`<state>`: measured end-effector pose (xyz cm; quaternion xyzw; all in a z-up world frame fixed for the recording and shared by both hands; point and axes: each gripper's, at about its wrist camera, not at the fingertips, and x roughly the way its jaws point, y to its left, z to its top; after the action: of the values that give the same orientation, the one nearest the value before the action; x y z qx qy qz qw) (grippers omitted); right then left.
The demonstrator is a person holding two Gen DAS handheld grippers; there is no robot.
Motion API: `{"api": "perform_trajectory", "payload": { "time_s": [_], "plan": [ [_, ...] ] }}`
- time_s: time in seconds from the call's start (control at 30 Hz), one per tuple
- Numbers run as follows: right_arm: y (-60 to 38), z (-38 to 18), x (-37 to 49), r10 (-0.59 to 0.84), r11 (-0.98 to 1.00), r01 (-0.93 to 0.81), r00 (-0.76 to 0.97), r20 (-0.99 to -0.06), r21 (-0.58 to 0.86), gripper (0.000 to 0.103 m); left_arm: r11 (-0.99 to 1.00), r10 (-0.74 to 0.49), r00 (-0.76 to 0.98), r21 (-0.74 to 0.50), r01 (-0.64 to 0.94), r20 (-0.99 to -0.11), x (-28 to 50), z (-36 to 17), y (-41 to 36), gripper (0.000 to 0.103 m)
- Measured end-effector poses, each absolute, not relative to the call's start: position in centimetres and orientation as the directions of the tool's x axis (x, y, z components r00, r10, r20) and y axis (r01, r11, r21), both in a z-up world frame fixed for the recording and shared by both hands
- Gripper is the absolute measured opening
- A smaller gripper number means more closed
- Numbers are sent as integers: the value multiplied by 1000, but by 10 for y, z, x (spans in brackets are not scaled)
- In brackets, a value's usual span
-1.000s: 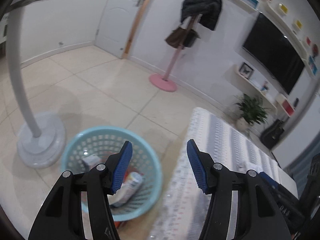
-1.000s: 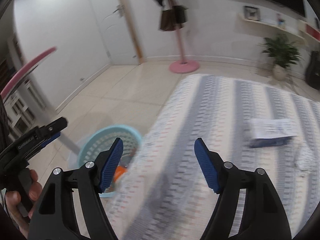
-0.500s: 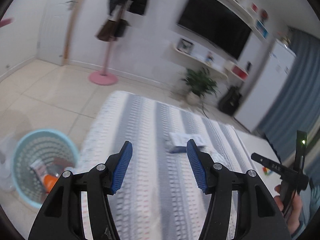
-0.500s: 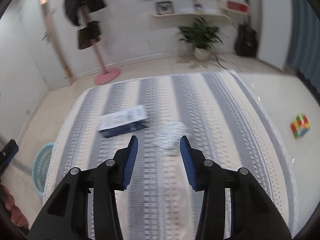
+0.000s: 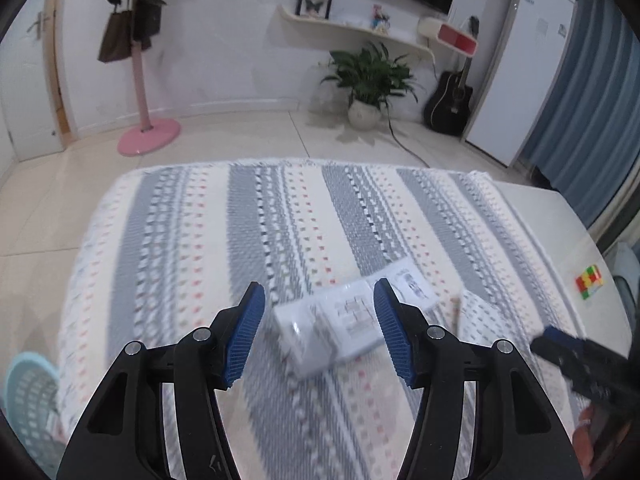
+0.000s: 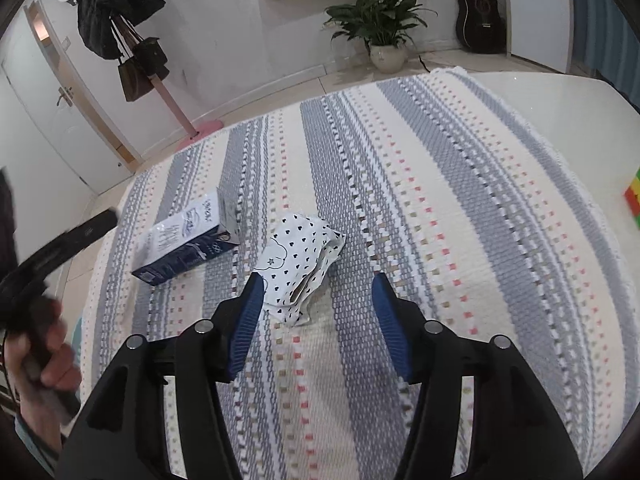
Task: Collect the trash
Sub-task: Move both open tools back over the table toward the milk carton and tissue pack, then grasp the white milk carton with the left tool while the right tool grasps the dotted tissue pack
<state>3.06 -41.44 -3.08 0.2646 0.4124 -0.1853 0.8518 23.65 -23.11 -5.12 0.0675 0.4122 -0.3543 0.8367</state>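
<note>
Left tool (image 5: 318,336) and right tool (image 6: 316,322), jaws apart. Carton (image 6: 188,240) lies flat at centre-left on the tabletop (image 6: 460,208), long axis lower-left to upper-right; wrapper (image 6: 300,266) just beside it.

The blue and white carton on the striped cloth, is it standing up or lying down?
Lying down. The carton rests on a long side on the striped cloth, its printed face up, beside the crumpled heart-print wrapper.
</note>
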Motion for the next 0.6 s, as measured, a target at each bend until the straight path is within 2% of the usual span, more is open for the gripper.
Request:
{"api": "perform_trajectory", "payload": {
  "time_s": [0.2, 0.27, 0.3, 0.33, 0.4, 0.47, 0.53, 0.6],
  "plan": [
    [-405, -46, 47, -93, 816, 515, 565, -820, 262, 55, 725, -524, 348, -193, 661, -777, 244, -80, -253, 55],
    [-404, -50, 52, -103, 818, 519, 555, -826, 247, 55, 717, -514, 341, -175, 675, -787, 236, -82, -254, 52],
    [-405, -52, 53, -99, 817, 519, 556, -825, 251, 55, 700, -520, 306, -193, 688, -797, 231, -83, -251, 44],
    [-405, -54, 55, -93, 816, 516, 560, -824, 259, 55, 684, -527, 271, -212, 698, -806, 227, -82, -249, 42],
    [-405, -58, 57, -89, 816, 515, 560, -824, 262, 55, 644, -543, 220, -234, 728, -810, 215, -81, -243, 42],
    [-404, -60, 58, -86, 815, 515, 561, -823, 265, 55, 635, -517, 236, -184, 750, -822, 204, -79, -242, 48],
    [-405, -62, 59, -79, 811, 516, 564, -822, 277, 55, 636, -506, 250, -162, 754, -825, 200, -78, -245, 60],
    [-403, -64, 63, -70, 807, 516, 566, -822, 286, 55, 629, -499, 247, -150, 763, -830, 197, -78, -253, 66]
  ]
}}
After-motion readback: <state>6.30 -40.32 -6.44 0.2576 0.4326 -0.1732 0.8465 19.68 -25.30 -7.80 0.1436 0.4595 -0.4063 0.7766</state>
